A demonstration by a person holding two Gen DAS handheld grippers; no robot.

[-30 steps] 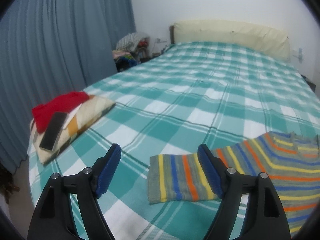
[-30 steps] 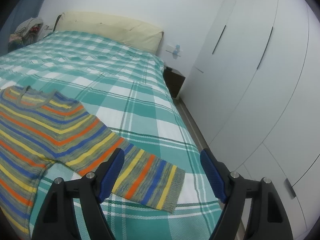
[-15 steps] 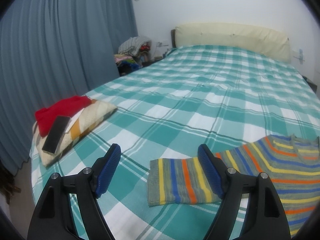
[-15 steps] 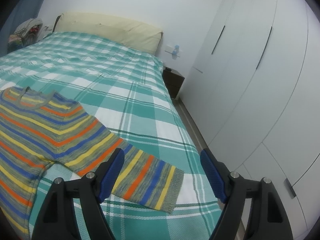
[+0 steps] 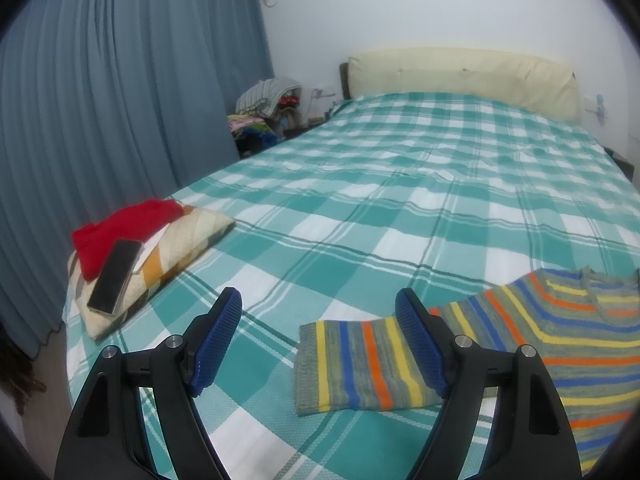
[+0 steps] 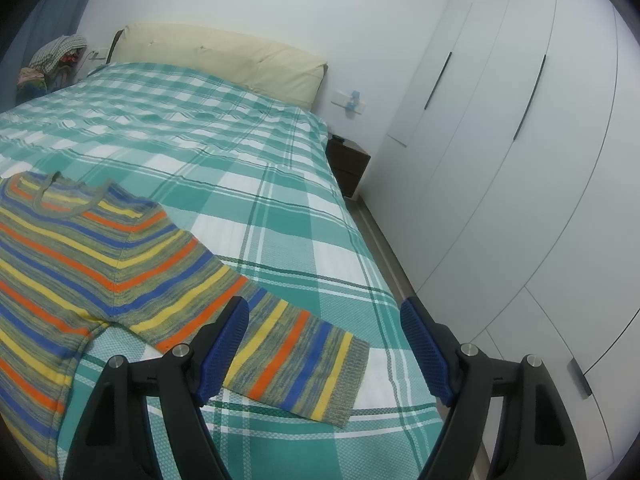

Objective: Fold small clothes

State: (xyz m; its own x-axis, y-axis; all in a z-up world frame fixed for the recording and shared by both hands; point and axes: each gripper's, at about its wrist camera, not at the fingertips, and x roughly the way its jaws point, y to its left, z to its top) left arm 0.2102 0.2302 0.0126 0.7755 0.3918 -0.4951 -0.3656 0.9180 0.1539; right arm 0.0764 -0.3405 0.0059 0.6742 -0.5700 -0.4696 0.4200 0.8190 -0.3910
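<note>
While the striped sweater (image 6: 92,264) is spread flat at the near edge of the checked bed (image 5: 400,208), both the left gripper (image 5: 320,344) and right gripper (image 6: 324,348) are held released, seemingly above its sleeves.

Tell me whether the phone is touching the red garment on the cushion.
Touching. The left wrist view shows the phone lying on the cushion with its upper end overlapping the red garment, with no gap visible.
</note>
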